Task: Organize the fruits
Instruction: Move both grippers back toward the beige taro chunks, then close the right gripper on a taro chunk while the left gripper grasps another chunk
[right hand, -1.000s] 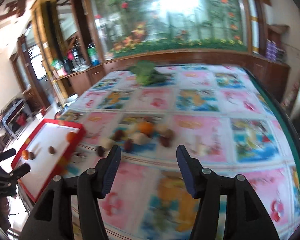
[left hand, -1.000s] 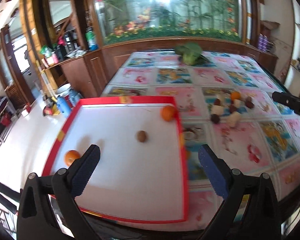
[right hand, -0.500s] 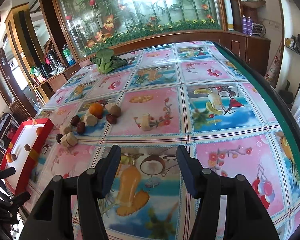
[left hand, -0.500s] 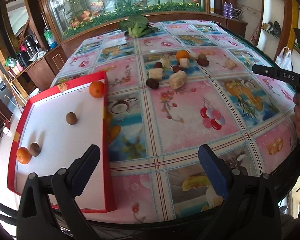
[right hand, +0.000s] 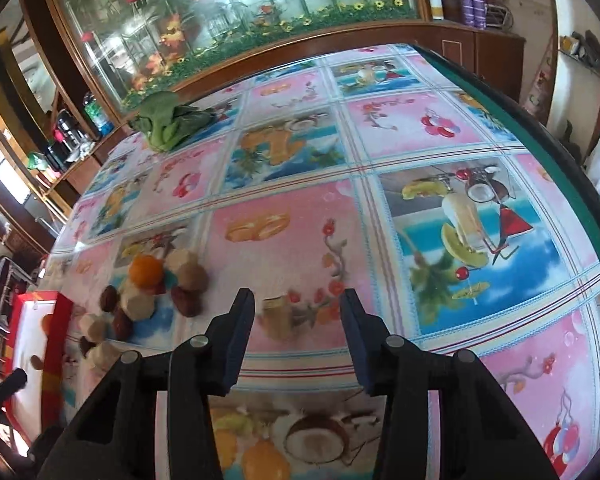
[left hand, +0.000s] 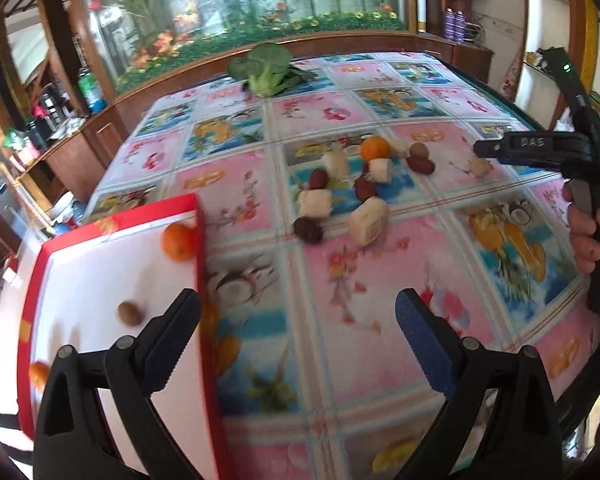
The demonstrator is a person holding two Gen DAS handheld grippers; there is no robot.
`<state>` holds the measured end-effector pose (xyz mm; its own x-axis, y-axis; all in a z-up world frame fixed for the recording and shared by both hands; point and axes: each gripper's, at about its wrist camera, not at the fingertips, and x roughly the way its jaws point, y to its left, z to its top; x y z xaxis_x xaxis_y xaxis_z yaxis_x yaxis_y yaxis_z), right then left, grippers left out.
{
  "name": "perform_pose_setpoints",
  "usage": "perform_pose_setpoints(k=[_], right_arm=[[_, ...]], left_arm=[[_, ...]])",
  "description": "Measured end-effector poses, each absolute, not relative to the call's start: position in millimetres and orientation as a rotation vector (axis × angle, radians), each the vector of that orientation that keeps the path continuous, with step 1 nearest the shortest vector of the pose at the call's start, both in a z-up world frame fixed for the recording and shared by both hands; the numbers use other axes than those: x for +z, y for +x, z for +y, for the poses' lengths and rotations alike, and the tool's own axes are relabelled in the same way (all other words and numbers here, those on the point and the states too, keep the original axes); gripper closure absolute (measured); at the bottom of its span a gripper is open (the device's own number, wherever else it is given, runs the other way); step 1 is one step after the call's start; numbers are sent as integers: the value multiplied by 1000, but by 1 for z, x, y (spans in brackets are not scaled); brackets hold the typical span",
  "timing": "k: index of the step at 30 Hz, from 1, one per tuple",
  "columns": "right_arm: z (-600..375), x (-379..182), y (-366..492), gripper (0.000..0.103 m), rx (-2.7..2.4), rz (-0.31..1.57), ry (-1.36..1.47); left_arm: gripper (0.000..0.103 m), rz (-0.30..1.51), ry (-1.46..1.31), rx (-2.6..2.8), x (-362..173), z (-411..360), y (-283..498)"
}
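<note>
A heap of fruit (left hand: 352,188) lies mid-table: an orange (left hand: 375,148), dark red dates and pale peeled chunks. The red-rimmed white tray (left hand: 100,280) at the left holds two oranges and a brown fruit (left hand: 130,313). My left gripper (left hand: 298,336) hangs open over the tablecloth beside the tray's right rim, nothing between its fingers. My right gripper (right hand: 298,320) is low over the table, right of the heap (right hand: 152,288). Its jaws are closing, with a lone pale chunk (right hand: 278,312) lying blurred between the tips; the pads do not press on it.
A green leafy vegetable (left hand: 268,68) lies at the table's far end. The table's green edge (right hand: 540,120) curves down the right side. A hand (left hand: 584,236) holds the right gripper's handle. Cabinets and a counter with bottles stand to the left.
The left gripper swung from over the tray to the cloth right of it, nearer the heap. The right gripper sank towards the table, its jaws narrowed, and the lone pale chunk came between its tips.
</note>
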<state>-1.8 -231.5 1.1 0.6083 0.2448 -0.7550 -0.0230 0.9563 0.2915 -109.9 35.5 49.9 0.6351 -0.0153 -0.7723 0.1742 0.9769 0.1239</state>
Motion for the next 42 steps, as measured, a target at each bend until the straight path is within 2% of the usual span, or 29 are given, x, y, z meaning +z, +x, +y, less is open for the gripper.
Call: perform_pose_setpoints(k=[2,4,7,9,10,13,17,19,20,34,42], right_arm=[[-232,2,-3,60,185,908,279],[-227,2,-4,60,186,906,260],[-219,2,-3,65,205,902,226],[-215,1,-2,69,212,908,209],[-214,-1,-1,73,209,914,204],[-216,-2,2,76,207,911,215],[-212,-2,3,83,204,905,192],[-210,-2,3,88,203,901,174],[-210,-2,3,90,200,899,170],[-213,4,-4,91,310,879,274],[-194,21,-22,92,399,770,194]], left_arm=[[20,890,206,-139,48,30,-100],[22,900,212,-167,45,23,-87],[36,927,224,-193,38,12,-68],[37,934,230,-229,35,6,-59],[40,934,236,-234,34,4,-55],[53,953,253,-264,27,0,-44],[55,955,265,-315,21,-3,-37],[68,971,259,-338,18,-5,-35],[71,982,245,-350,16,-5,-34],[74,945,121,-338,26,9,-64],[74,867,113,-225,46,16,-98]])
